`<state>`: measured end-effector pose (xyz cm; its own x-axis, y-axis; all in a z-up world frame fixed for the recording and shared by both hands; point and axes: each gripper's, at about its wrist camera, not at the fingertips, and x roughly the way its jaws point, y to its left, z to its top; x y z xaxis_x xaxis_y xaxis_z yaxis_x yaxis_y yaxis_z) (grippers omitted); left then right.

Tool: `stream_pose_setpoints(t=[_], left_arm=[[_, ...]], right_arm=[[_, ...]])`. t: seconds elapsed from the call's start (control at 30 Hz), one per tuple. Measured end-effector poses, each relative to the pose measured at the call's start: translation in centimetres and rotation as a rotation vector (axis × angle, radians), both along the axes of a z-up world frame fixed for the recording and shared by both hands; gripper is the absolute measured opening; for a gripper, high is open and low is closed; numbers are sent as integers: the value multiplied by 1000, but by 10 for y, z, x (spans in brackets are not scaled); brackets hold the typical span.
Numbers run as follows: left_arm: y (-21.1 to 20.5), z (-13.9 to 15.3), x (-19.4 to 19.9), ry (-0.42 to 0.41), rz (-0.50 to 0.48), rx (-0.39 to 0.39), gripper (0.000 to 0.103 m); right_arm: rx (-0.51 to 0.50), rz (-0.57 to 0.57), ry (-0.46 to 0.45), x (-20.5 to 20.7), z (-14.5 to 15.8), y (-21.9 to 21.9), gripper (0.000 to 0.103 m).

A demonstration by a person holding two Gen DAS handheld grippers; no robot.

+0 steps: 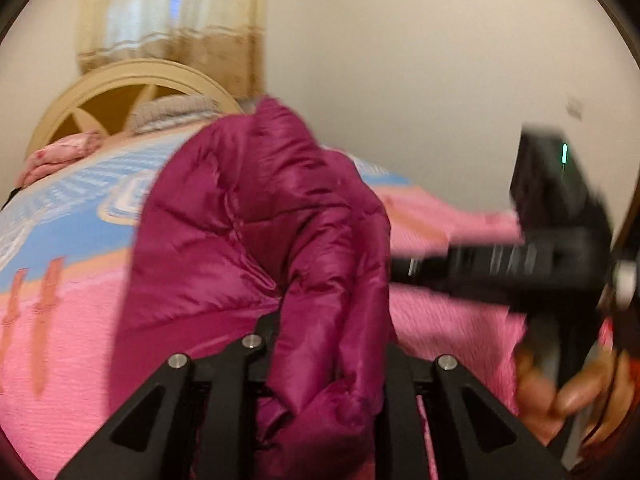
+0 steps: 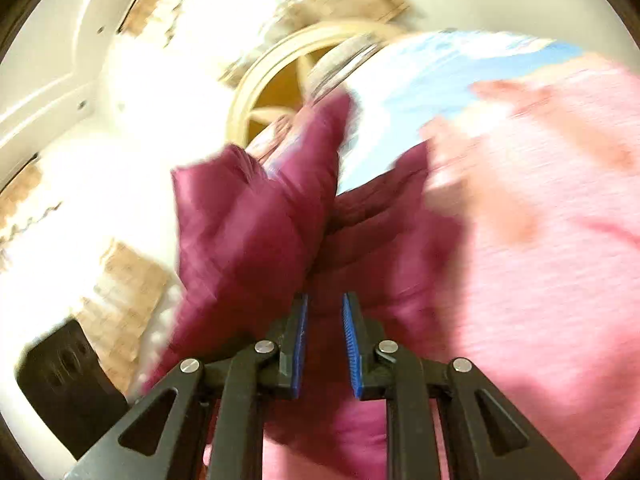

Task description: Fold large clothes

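Observation:
A magenta quilted puffer jacket [image 1: 256, 216] hangs bunched above a bed with a pink and blue blanket [image 1: 60, 360]. My left gripper [image 1: 328, 332] is shut on a fold of the jacket, and the fabric hides its fingertips. The right gripper [image 1: 408, 268] reaches in from the right, blurred, with its tip at the jacket's edge. In the right wrist view my right gripper [image 2: 325, 308] has its blue pads [image 2: 351, 344] a small gap apart, with the jacket [image 2: 256, 232] between and beyond them; the frame is blurred by motion.
A cream curved headboard [image 1: 132, 80] and a grey knitted pillow [image 1: 176, 114] stand at the bed's far end. A curtained window [image 1: 172, 20] is behind it. A plain wall [image 1: 440, 60] is to the right. A black object [image 2: 68, 384] sits low left.

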<state>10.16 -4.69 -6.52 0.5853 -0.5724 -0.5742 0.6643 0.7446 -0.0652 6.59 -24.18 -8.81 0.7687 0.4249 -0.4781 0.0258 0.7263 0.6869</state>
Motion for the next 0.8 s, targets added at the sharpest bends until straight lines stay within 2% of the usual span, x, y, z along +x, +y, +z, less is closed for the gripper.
stream_pose_setpoints(t=[0.07, 0.13, 0.2, 0.27, 0.33, 0.37, 0.4, 0.5, 0.6, 0.63, 0.67, 0.7, 0.8], left_arm=[[-14, -14, -4, -4, -22, 49, 17], [-19, -23, -7, -26, -29, 81, 17], [-20, -29, -5, -14, -32, 82, 18], [-21, -38, -1, 2, -41, 84, 18], [-20, -43, 2, -8, -43, 96, 18], [-20, -43, 3, -10, -40, 100, 18], [-21, -42, 3, -6, -37, 97, 18], [-21, -40, 6, 17, -29, 78, 19], [-19, -33, 5, 19, -31, 91, 23], [-18, -32, 2, 18, -36, 103, 23], [-15, -27, 1, 23, -38, 117, 27], [-14, -23, 11, 34, -38, 114, 33], [9, -2, 15, 81, -62, 63, 42]], right_arm=[[13, -35, 26, -6, -7, -17, 23], [15, -62, 54, -10, -13, -28, 40], [34, -80, 53, -13, -21, -37, 64], [91, -76, 23, -15, -23, -42, 70], [129, -91, 8, -15, -17, -53, 72], [144, -93, -8, -16, -12, -59, 77], [144, -85, -24, -17, -6, -59, 83], [102, -12, -31, 1, 7, -43, 87], [39, 52, 6, 29, 9, -24, 87], [13, 63, 13, 39, 9, -20, 82], [-44, 71, 23, 50, 10, -14, 47], [-93, 69, 58, 62, 6, -11, 21], [-55, 46, 118, 77, -12, -17, 20]])
